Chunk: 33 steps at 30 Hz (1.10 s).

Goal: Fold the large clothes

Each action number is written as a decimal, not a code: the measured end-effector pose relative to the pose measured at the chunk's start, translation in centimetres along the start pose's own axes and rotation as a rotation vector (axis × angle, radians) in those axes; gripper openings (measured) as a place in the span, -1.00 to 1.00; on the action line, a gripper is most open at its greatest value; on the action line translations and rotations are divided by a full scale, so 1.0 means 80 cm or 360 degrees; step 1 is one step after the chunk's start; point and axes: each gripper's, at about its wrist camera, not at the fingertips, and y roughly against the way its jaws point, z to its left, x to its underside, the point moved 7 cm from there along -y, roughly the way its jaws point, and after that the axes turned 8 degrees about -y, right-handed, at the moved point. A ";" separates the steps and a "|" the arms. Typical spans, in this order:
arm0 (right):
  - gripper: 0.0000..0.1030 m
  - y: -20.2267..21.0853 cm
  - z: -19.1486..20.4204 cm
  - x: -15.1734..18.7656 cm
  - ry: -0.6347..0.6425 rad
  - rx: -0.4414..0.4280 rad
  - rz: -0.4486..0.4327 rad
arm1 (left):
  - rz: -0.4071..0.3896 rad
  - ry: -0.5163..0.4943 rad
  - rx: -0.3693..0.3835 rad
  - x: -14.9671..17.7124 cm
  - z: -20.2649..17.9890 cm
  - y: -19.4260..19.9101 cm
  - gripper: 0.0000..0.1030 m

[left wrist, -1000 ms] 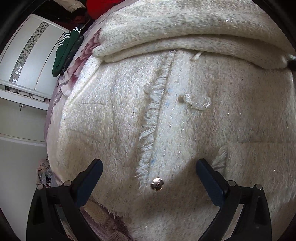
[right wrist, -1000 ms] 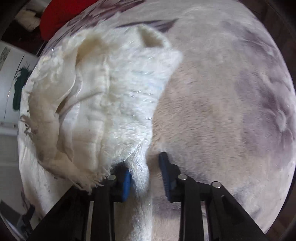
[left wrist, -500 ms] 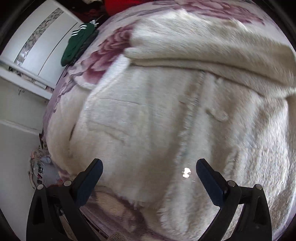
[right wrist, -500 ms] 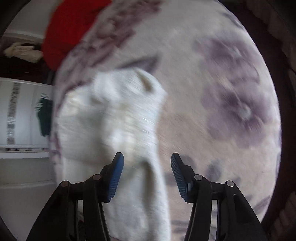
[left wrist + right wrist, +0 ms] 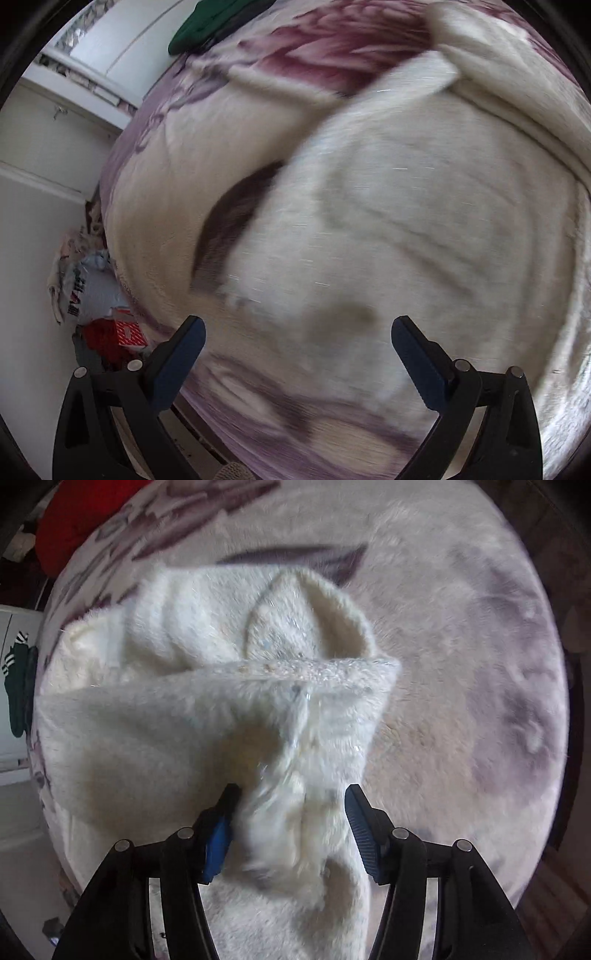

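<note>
A large cream fluffy garment [image 5: 406, 206] lies partly folded on a bed with a purple flowered blanket [image 5: 325, 55]. My left gripper [image 5: 295, 343] is open and empty, hovering over the garment's near edge; this view is blurred. In the right wrist view the garment [image 5: 177, 723] is bunched, with a folded sleeve end on top. My right gripper [image 5: 290, 812] is open, its blue pads either side of a fold of the fabric without pinching it.
A white wardrobe [image 5: 122, 40] stands left of the bed with a dark green garment [image 5: 207, 22] beside it. Bags and red boxes [image 5: 110, 328] lie on the floor at the bed's near left corner. A red item [image 5: 70, 524] sits at the far left of the bed [image 5: 480, 664].
My right gripper has opened and let go of the fabric it pinched. My left gripper stayed open and swung left toward the bed's edge, off the button placket.
</note>
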 end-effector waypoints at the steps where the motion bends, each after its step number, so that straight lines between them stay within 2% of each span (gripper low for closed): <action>1: 0.21 0.017 0.000 0.012 -0.0007 0.0002 -0.0043 | 0.0012 0.0008 0.0027 0.000 0.011 -0.004 1.00; 3: 0.22 0.039 0.007 0.054 -0.0035 -0.0057 -0.0039 | 0.0013 0.0015 0.0096 -0.001 0.030 -0.011 1.00; 5: 0.24 0.036 0.016 0.109 -0.0097 -0.0115 0.0066 | 0.0011 0.0000 0.0169 -0.005 0.038 -0.019 1.00; 8: 0.24 -0.001 0.050 0.200 -0.0194 -0.0225 0.0327 | 0.0013 -0.0011 0.0304 -0.017 0.038 -0.034 1.00; 9: 0.24 -0.016 0.066 0.226 -0.0215 -0.0266 0.0394 | 0.0033 -0.0010 0.0389 -0.022 0.035 -0.045 1.00; 13: 0.24 -0.072 0.142 0.287 -0.0200 -0.0342 0.0499 | 0.0047 -0.0014 0.0448 -0.035 0.034 -0.061 0.99; 15: 0.20 -0.097 0.174 0.307 -0.0074 -0.0265 0.0505 | 0.0014 -0.0032 0.0434 -0.039 0.036 -0.057 0.99; 16: -0.21 -0.104 0.188 0.310 0.0001 -0.0168 0.0472 | 0.0001 -0.0043 0.0419 -0.040 0.037 -0.055 0.99; 17: -0.73 -0.108 0.195 0.312 0.0067 -0.0056 0.0414 | -0.0012 -0.0055 0.0405 -0.040 0.038 -0.052 0.99; 18: -0.74 -0.108 0.198 0.312 0.0078 -0.0013 0.0371 | -0.0028 -0.0068 0.0398 -0.039 0.039 -0.048 0.99; 20: -0.83 -0.097 0.201 0.312 0.0018 -0.0019 0.0307 | -0.0060 -0.0085 0.0365 -0.036 0.041 -0.040 0.99; 23: -0.84 -0.076 0.216 0.322 0.0015 -0.0022 0.0222 | -0.0110 -0.0089 0.0346 -0.026 0.043 -0.024 0.99; 25: -0.84 -0.074 0.235 0.333 0.0070 -0.0017 0.0208 | -0.0118 -0.0092 0.0343 -0.019 0.044 -0.018 0.99; 27: -0.84 -0.084 0.247 0.341 0.0112 0.0048 0.0173 | -0.0120 -0.0098 0.0334 -0.013 0.051 -0.013 0.99; 29: -0.76 -0.096 0.243 0.347 0.0101 0.0053 0.0202 | -0.0123 -0.0107 0.0330 -0.010 0.055 -0.007 0.99; 31: -0.75 -0.092 0.240 0.345 0.0084 -0.0012 0.0254 | -0.0144 -0.0113 0.0340 -0.009 0.060 0.009 0.99; 33: -0.55 -0.062 0.224 0.341 0.0015 -0.0150 0.0261 | -0.0183 -0.0127 0.0342 -0.011 0.065 0.023 0.99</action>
